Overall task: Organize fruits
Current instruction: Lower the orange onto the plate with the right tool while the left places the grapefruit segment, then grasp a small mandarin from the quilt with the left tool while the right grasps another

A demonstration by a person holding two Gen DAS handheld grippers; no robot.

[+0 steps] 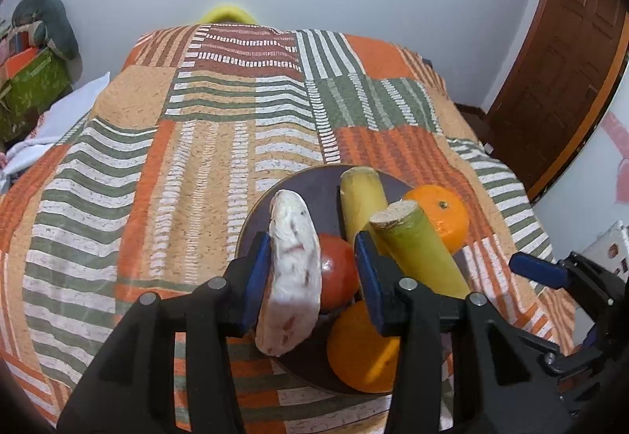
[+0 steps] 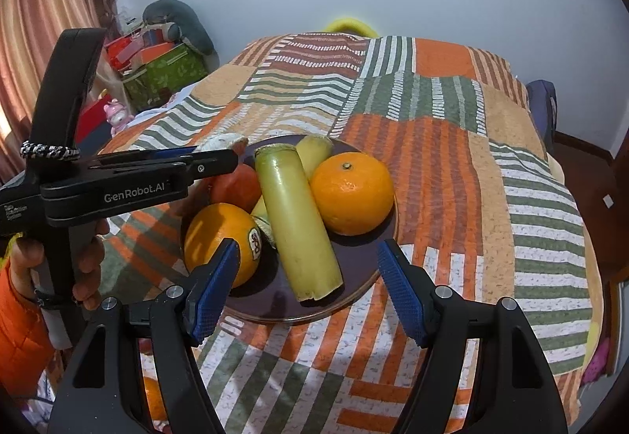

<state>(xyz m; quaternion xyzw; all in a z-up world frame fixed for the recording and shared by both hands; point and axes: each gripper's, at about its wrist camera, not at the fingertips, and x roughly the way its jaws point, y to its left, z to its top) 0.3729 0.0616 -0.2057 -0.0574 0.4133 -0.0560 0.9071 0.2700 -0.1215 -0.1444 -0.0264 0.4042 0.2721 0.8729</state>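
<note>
A dark plate (image 2: 354,261) on the patchwork bedspread holds two oranges (image 2: 352,194) (image 2: 216,233), a red tomato (image 2: 236,190) and two yellow-green cane pieces (image 2: 298,221) (image 2: 314,151). My left gripper (image 1: 310,237) is shut on a white, red-flecked slice (image 1: 293,269) and holds it up over the plate's (image 1: 306,190) left side, above the tomato (image 1: 338,273). In the right wrist view that gripper (image 2: 232,159) reaches in from the left with the slice (image 2: 220,143) at its tip. My right gripper (image 2: 309,245) stands open at the plate's near rim, with nothing between its pads.
The bedspread (image 1: 177,166) covers the whole bed around the plate. A green box (image 2: 173,72) and clutter stand at the far left, and a wooden door (image 1: 562,60) is on the right. A hand in an orange sleeve (image 2: 19,300) grips the left tool.
</note>
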